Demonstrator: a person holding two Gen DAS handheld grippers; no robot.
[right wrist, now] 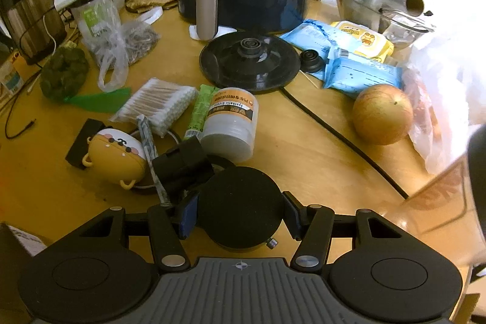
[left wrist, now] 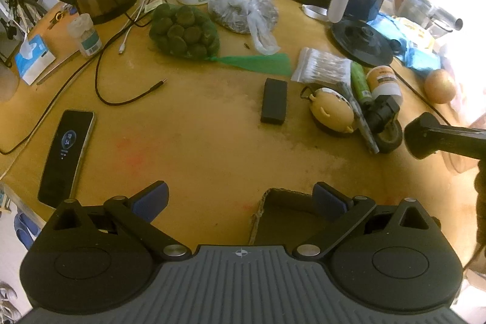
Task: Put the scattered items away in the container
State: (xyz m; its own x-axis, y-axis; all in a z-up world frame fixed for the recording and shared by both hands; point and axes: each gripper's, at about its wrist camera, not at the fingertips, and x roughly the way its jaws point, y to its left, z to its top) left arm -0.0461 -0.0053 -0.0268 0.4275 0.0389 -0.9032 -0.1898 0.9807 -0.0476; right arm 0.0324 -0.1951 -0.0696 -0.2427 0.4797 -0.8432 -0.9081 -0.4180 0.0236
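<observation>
The right gripper (right wrist: 240, 214) tilts steeply down at the table (right wrist: 303, 160), its blue pads (right wrist: 188, 216) closed on either side of a round black disc-shaped object (right wrist: 241, 204). At eleven o'clock from it lies a black clamp-like piece (right wrist: 182, 164), at ten the yellow pot-shaped case (right wrist: 115, 158), at twelve the white jar (right wrist: 231, 120), at two the apple (right wrist: 382, 114).

The left gripper (left wrist: 240, 201) also tilts steeply down, jaws wide and empty. The cardboard container (left wrist: 273, 214) sits just beneath its right finger. At twelve o'clock lies a black box (left wrist: 274, 100), at ten a phone (left wrist: 66, 154).
</observation>
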